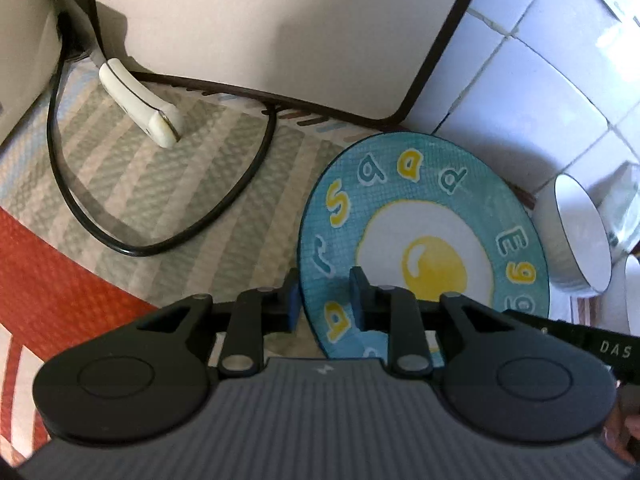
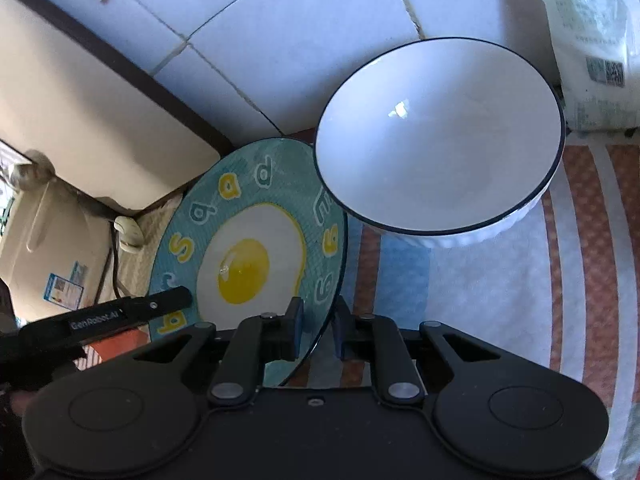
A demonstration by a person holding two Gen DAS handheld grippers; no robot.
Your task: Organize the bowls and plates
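Egg-print plate [image 1: 420, 232] gripped at opposite rims by left gripper [image 1: 326, 300] and right gripper [image 2: 318, 328], white bowl [image 2: 440, 140] just beside.

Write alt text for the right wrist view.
The right gripper straddles the near rim of a teal plate printed with a fried egg, one finger on each side. The left gripper reaches to the plate's left edge. A white bowl with a dark rim sits beside it on a striped cloth.

– Which colours has the plate [image 1: 420, 216]?
– Teal, with yellow and white letters and a fried egg picture.
– And the bowl [image 2: 440, 140]?
– White, with dark rim. The cloth [image 2: 580, 240] has orange stripes.
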